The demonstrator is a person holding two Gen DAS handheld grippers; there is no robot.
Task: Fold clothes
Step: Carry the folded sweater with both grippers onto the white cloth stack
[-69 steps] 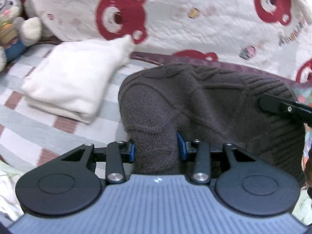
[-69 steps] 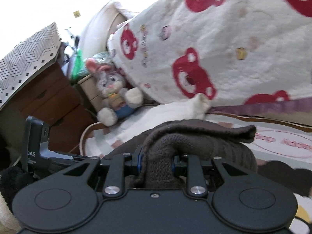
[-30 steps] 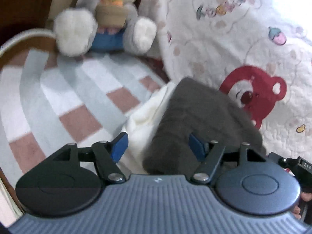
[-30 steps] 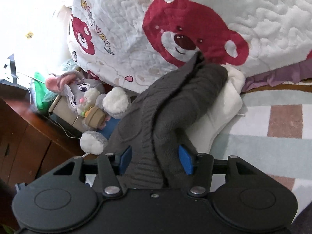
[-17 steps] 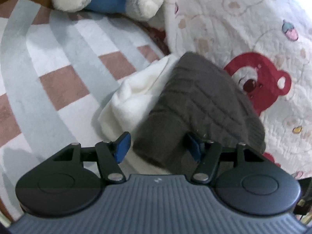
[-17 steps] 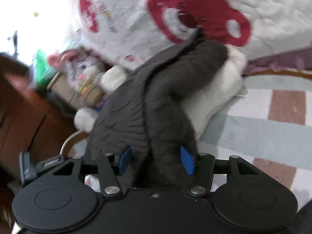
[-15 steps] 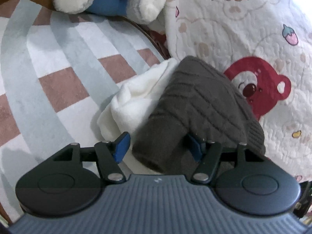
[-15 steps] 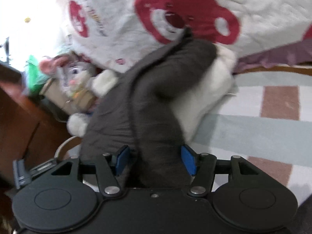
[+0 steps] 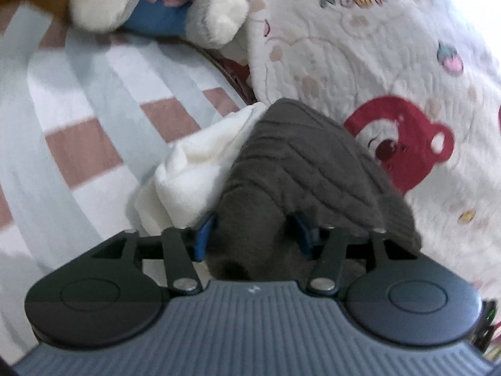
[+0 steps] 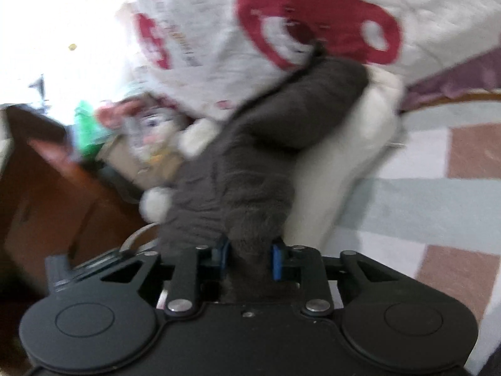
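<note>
A dark brown knitted sweater (image 9: 297, 163) lies folded on top of a folded white garment (image 9: 194, 169) on the striped rug, against the bear quilt. My left gripper (image 9: 253, 235) is at the sweater's near end; its jaws are closing, and the blue pads touch the thick fold between them. In the right wrist view the same sweater (image 10: 250, 172) runs away from me over the white garment (image 10: 344, 144). My right gripper (image 10: 249, 258) has its jaws closing too, pinching a narrow bunch of the sweater's edge.
The rug (image 9: 78, 125) has grey, white and pink checks. A white quilt with red bears (image 9: 375, 62) hangs behind the pile. A plush rabbit (image 9: 156, 0) sits at the far left by a wooden cabinet (image 10: 37, 181).
Both grippers sank with the sweater, which now rests lower on the white garment. The right jaws narrowed sharply onto the sweater; the left jaws narrowed until the left pad met the fold.
</note>
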